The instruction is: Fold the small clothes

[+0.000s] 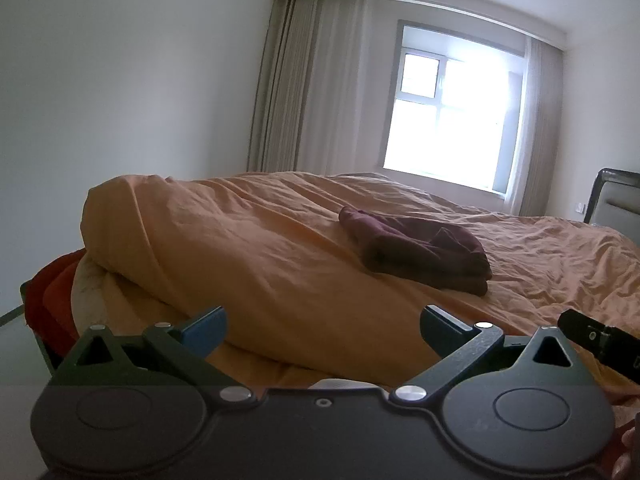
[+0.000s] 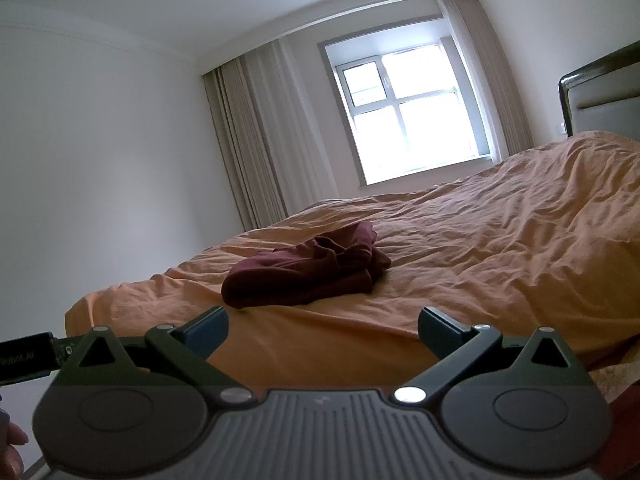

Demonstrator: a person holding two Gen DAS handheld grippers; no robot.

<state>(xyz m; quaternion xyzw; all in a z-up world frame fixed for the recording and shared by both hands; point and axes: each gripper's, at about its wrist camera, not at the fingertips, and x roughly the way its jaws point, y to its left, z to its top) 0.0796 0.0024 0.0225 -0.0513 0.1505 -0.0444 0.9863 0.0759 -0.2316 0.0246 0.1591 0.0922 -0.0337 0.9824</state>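
1. The left claw (image 1: 322,326) is spread wide and holds nothing, near the bed (image 1: 280,264) edge.
2. The maroon garment (image 1: 416,252) lies bunched, loosely doubled, mid-bed, well apart from both claws; half-folded or just dropped, I can't tell.
3. The right claw (image 2: 322,326) is likewise wide and empty.

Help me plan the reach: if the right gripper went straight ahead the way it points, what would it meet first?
Probably the orange duvet at the bed's near edge, just short of the crumpled dark maroon garment. The open right gripper points roughly toward that garment, but depth is hard to judge.
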